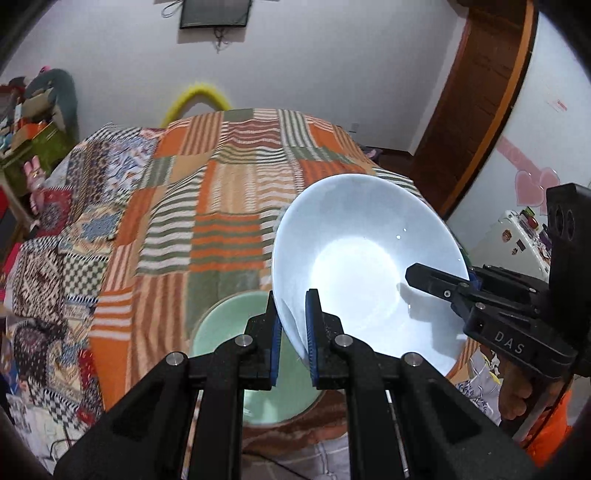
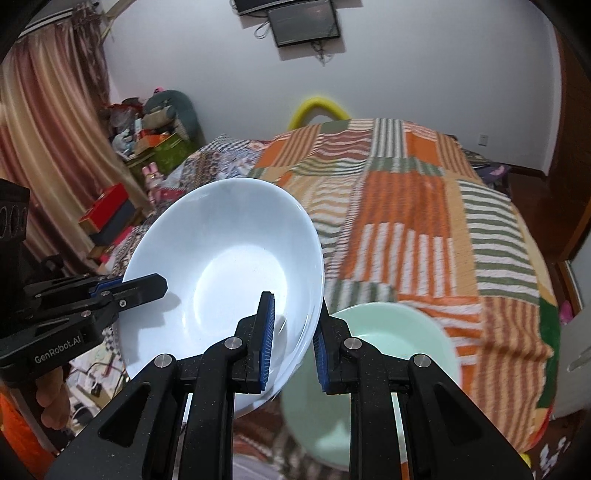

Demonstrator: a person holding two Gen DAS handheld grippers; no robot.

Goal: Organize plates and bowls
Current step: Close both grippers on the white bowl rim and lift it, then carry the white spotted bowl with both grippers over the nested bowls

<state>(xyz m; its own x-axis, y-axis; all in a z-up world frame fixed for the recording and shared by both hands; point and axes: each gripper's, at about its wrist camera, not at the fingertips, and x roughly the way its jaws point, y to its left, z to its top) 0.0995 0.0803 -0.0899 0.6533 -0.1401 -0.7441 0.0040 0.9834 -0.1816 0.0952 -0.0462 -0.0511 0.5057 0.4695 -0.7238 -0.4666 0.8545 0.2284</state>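
A large white bowl [image 1: 354, 266] [image 2: 221, 266] hangs in the air above the bed, held from both sides. My left gripper [image 1: 293, 332] is shut on its near-left rim, one blue pad inside and one outside. My right gripper [image 2: 293, 339] is shut on the opposite rim in the same way. Each gripper shows in the other's view: the right gripper [image 1: 436, 282] reaches over the rim from the right, the left gripper [image 2: 136, 288] from the left. Below the white bowl a pale green bowl [image 1: 229, 332] [image 2: 388, 332] lies on the bed near its front edge.
A patchwork blanket [image 1: 221, 192] [image 2: 406, 229] in orange, green and white stripes covers the bed. Boxes and soft toys [image 2: 155, 133] are piled by the curtain on the left. A wooden door [image 1: 476, 103] stands at the right, a screen [image 2: 303, 22] hangs on the far wall.
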